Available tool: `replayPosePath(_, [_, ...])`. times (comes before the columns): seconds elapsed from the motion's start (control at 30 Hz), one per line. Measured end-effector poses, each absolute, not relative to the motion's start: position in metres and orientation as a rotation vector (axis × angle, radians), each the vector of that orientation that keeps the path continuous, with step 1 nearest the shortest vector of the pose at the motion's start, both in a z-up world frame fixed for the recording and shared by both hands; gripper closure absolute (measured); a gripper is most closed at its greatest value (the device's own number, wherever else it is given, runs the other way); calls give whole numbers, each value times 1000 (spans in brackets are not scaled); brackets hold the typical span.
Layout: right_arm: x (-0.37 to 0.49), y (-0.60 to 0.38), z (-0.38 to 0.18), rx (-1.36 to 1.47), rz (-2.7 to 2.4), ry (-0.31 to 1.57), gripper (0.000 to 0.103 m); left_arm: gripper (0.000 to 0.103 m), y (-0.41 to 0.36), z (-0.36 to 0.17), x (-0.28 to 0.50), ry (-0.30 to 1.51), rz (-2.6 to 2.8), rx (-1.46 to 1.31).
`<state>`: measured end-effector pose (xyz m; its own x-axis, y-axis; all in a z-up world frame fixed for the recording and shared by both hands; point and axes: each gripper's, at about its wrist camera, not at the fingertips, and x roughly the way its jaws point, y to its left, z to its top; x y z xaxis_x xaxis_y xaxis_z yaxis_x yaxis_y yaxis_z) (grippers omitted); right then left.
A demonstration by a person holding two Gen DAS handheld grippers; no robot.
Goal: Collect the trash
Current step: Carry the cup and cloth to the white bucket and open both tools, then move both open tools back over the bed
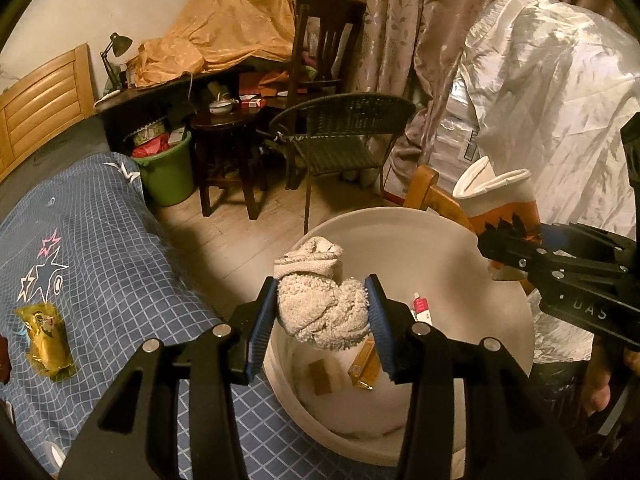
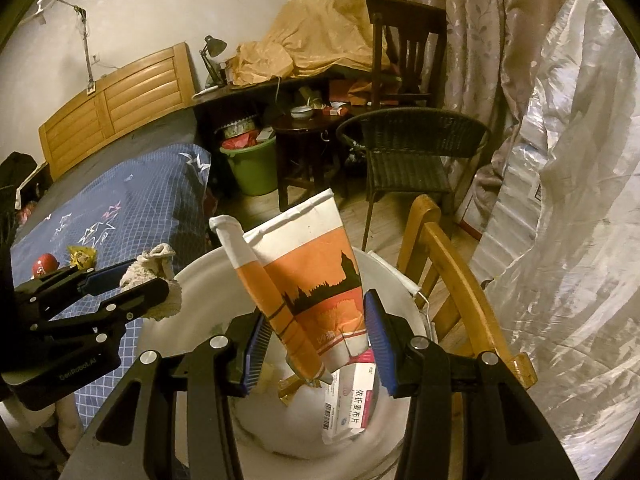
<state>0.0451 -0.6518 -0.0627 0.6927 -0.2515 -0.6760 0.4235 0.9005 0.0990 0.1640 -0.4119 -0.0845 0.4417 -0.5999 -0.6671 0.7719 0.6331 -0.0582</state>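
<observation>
A white round bin (image 1: 400, 220) stands on the floor between the bed and a wooden chair. My left gripper (image 1: 321, 282) is shut on a crumpled off-white cloth (image 1: 320, 316) that hangs over the bin's mouth. My right gripper (image 2: 316, 306) is shut on a crushed orange and white paper cup (image 2: 312, 264), also above the bin (image 2: 200, 280). Each wrist view shows the other gripper: the right one (image 1: 500, 252) with the cup (image 1: 504, 204), the left one (image 2: 140, 276) with the cloth (image 2: 160, 256). Inside the bin lie a medicine box (image 2: 352, 400) and small yellow boxes (image 1: 364, 364).
The bed with a blue checked cover (image 1: 100, 260) lies left of the bin, with a gold snack packet (image 1: 48, 340) and a red object (image 2: 44, 264) on it. A wooden chair (image 2: 448, 264) and plastic-wrapped bulk (image 1: 552, 100) stand right. Farther off are a wicker chair (image 1: 340, 136) and a green bucket (image 1: 168, 176).
</observation>
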Motion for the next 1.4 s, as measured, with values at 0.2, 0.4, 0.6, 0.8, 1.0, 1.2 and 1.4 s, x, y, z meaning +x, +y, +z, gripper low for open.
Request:
replayPosePath(0.2, [45,-647,-60,267,-381,694,46,30,-409,-83,167,702,-844,257])
replayPosePath(0.4, [42,-645,-57,268,-380,678,46,30,-400,-79,170,698,-830,242])
replayPosePath(0.6, [30,-629,-42,276,-345,612,46,30,-385,-71,162,686,-836,241])
replayPosePath(0.8, [15,-574,-21,255,-219,517,35,30,-327,-60,149,658,-812,236])
replayPosePath(1.0, [26,-501,-13,195,-41,516,25,28,-238,-58,148,657,-701,217])
replayPosePath(1.2, [43,-436,-17,178,98,541,24,27,-123,-60,163,665,-498,141])
replayPosePath(1.4, [46,-383,-31,162,191,582,24,27,-25,-91,188,759,-305,41])
